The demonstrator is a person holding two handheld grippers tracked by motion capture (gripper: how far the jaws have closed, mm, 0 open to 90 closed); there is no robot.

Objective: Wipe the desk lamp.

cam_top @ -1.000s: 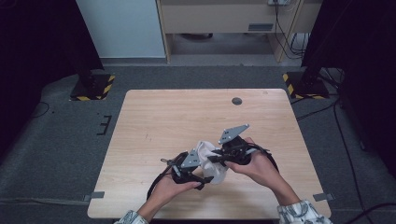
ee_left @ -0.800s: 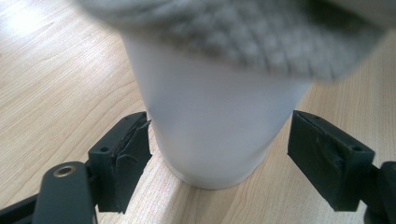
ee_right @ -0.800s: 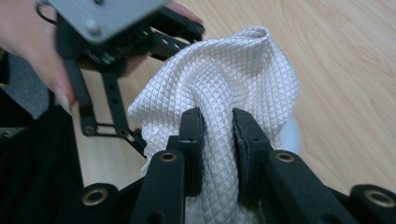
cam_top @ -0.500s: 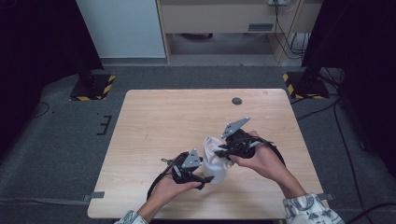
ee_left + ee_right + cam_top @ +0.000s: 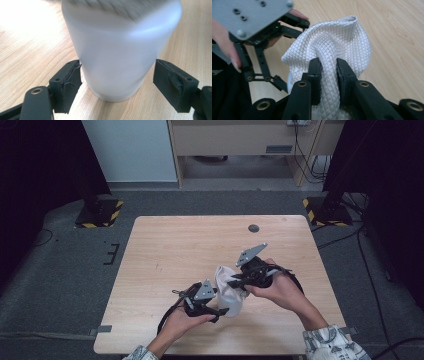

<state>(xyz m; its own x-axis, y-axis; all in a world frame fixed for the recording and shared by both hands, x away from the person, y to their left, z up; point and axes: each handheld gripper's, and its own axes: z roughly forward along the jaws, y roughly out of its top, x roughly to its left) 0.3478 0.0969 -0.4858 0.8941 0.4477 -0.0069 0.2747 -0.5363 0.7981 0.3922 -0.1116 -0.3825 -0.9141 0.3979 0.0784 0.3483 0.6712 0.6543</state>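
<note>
Since the wooden table (image 5: 165,245) is bare apart from a small dark disc (image 5: 253,228) at its far edge, all the action sits near the person, right of centre. A frosted white plastic cup (image 5: 117,57) stands mouth-down there, draped with a white quilted cloth (image 5: 332,47). The cup looks light, smooth and a bit slippery, probably easy to tip, so low on the wall near the rim seems the best hold. The cloth is soft and floppy; any bunched fold will do. The left gripper (image 5: 117,77) straddles the cup's base, one pad touching, the other just clear. The right gripper (image 5: 328,72) is pinching a cloth fold tight.
</note>
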